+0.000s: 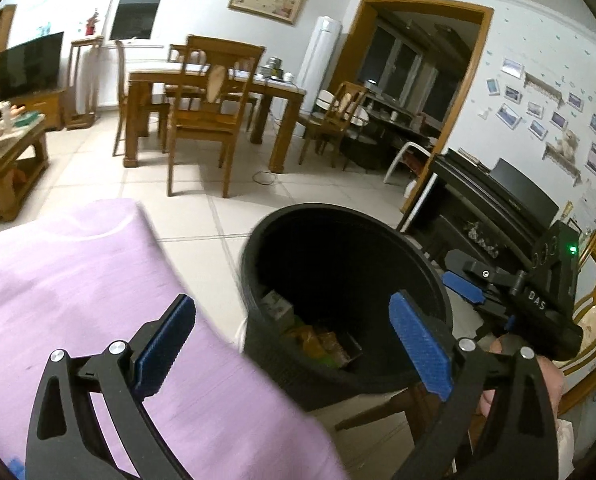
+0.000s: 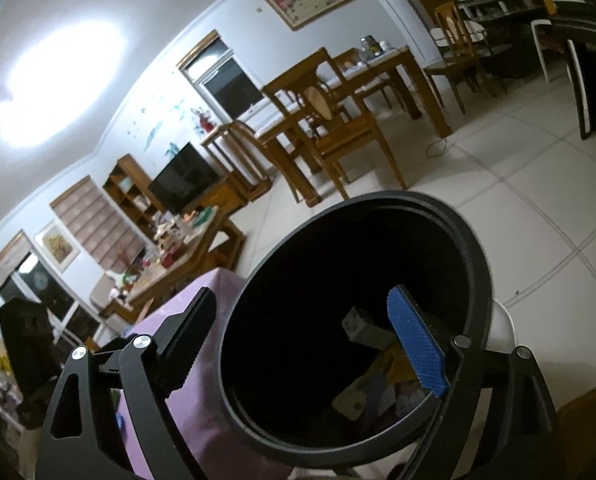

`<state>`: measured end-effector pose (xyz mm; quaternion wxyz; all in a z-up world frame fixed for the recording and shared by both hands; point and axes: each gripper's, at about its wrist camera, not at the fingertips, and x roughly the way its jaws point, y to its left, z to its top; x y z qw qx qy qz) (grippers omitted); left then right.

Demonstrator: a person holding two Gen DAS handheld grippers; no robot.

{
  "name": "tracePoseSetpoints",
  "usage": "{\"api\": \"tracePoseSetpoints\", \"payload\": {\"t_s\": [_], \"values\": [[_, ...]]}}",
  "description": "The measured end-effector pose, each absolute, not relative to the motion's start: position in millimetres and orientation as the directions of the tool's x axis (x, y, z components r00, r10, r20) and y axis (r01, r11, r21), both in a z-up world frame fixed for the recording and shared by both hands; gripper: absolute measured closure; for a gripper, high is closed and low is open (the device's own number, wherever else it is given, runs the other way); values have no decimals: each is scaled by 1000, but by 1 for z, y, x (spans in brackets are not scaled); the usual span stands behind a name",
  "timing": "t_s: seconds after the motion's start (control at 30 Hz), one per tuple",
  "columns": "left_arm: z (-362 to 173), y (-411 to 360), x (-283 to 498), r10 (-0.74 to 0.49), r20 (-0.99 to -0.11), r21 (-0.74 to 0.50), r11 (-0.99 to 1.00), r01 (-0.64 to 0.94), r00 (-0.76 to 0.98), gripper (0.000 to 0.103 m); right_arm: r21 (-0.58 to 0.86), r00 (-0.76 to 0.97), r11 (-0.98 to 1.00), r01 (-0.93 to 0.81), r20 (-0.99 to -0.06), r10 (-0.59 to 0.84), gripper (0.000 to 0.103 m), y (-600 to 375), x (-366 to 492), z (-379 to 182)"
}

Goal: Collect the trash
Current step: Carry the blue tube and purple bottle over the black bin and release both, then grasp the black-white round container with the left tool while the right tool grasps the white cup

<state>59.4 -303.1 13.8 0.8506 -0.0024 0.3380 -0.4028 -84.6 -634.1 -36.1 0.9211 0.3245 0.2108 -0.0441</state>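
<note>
The black trash bin [image 1: 258, 280] is serving as the landmark. To its left, a purple cloth [image 1: 78, 300] is lying spread over a surface, its edge sitting just beside the bin's wall. The left gripper [image 1: 294, 344] is hovering with its jaws standing wide apart and nothing between them; one blue pad [image 1: 166, 344] is hanging over the cloth, the other over the bin's near rim. Inside the bin, at the bottom, trash [image 1: 317, 340] is lying: a small carton and yellowish wrappers. To the right of the bin, the right gripper [image 1: 463, 290] is pointing toward the rim, held in a person's hand [image 1: 537, 376]. In the right wrist view this gripper [image 2: 305, 340] is gaping wide too, gripping nothing, straddling the bin's [image 2: 477, 264] opening. Beyond the bin, a wooden dining table [image 1: 218, 80] with chairs is standing on the tiled floor [image 1: 178, 216].
</note>
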Motion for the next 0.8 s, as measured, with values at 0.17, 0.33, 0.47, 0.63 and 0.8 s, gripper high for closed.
{"api": "tracePoseSetpoints", "payload": {"t_s": [0.17, 0.33, 0.47, 0.63, 0.8], "values": [[22, -248, 57, -643, -566, -255, 732, 632, 516, 6, 558, 892, 808, 189, -442, 97, 17, -603, -69, -33], [25, -175, 60, -564, -569, -227, 808, 544, 599, 6, 518, 864, 848, 116, -474, 171, 17, -548, -42, -27], [21, -114, 66, -496, -584, -225, 860, 458, 643, 6, 482, 836, 876, 36, -495, 237, 17, -494, -19, -19], [7, -44, 74, -394, -628, -207, 916, 343, 671, 6, 441, 792, 894, -79, -517, 324, 17, -420, 10, -8], [-11, 2, 85, -263, -698, -140, 962, 234, 666, 6, 403, 722, 891, -210, -551, 420, 17, -339, 43, 3]]}}
